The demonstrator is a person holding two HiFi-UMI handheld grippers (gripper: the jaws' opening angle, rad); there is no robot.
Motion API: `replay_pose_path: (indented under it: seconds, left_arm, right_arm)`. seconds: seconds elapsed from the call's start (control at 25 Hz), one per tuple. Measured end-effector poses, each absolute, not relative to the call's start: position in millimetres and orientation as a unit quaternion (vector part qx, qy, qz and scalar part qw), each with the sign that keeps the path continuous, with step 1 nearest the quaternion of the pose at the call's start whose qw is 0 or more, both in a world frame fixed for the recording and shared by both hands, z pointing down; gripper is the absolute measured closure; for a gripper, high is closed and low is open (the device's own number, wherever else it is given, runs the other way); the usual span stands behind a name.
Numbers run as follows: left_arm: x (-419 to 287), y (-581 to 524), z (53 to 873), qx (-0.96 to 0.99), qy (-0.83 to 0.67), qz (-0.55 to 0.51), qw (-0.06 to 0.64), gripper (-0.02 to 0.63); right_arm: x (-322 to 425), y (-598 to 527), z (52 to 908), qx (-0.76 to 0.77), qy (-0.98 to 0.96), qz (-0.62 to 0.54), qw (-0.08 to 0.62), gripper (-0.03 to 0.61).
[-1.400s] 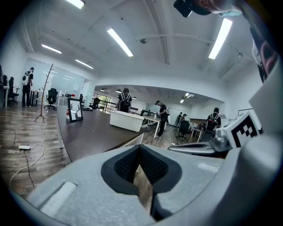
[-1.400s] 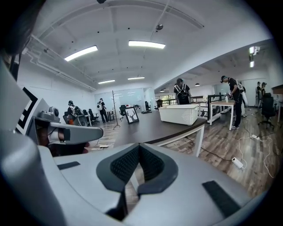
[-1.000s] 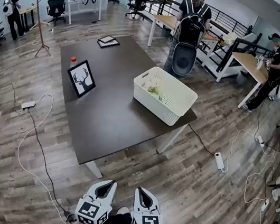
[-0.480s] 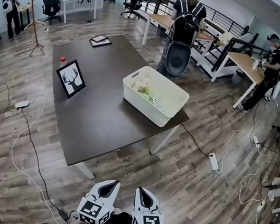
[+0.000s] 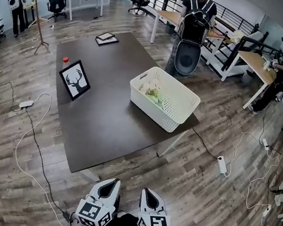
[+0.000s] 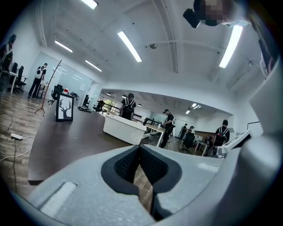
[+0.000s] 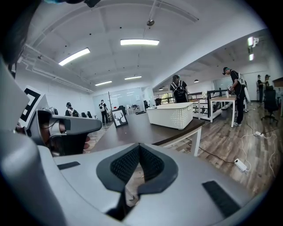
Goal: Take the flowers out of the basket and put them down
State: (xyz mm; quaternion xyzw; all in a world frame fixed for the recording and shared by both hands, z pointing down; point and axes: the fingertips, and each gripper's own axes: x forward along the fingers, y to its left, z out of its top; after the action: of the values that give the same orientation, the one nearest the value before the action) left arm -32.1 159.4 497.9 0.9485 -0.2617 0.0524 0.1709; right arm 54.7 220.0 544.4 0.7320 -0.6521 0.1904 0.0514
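Observation:
A white perforated basket (image 5: 163,99) stands on the right part of the dark table (image 5: 101,124), with pale flowers (image 5: 153,91) lying inside it. My left gripper (image 5: 113,182) and right gripper (image 5: 147,191) hover side by side over the wooden floor, short of the table's near edge. Both are shut with nothing between the pads. In the left gripper view the basket (image 6: 126,129) shows far ahead beyond the left gripper (image 6: 139,149). The right gripper view shows the basket (image 7: 176,115) past the right gripper (image 7: 139,147), and the left gripper's body (image 7: 66,126) beside it.
A framed deer picture (image 5: 75,79) and a small red-capped bottle (image 5: 65,60) stand on the table's left side, a tablet (image 5: 107,37) at its far end. A person with a backpack (image 5: 194,27) stands behind the basket. Cables and a power strip (image 5: 221,165) lie on the floor.
The table and basket sit slightly nearer in the head view. Both grippers stay shut, side by side at the bottom of the view.

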Motion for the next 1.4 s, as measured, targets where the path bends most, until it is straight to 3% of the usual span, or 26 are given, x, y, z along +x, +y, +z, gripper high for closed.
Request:
replay_pose_path:
  seconds: [0.64, 1.4]
  left_arm:
    - [35.3, 58.2, 498.1, 0.970, -0.192, 0.083, 0.120, 0.604]
    - [55.2, -13.2, 505.0, 0.980, -0.121, 0.088, 0.132, 0.604]
  right_arm:
    - [97.7, 111.8, 557.3, 0.731, -0.645, 0.219, 0.043, 0.574]
    - [87.8, 33.9, 556.9, 0.741, -0.634, 0.205, 0.082, 0.574]
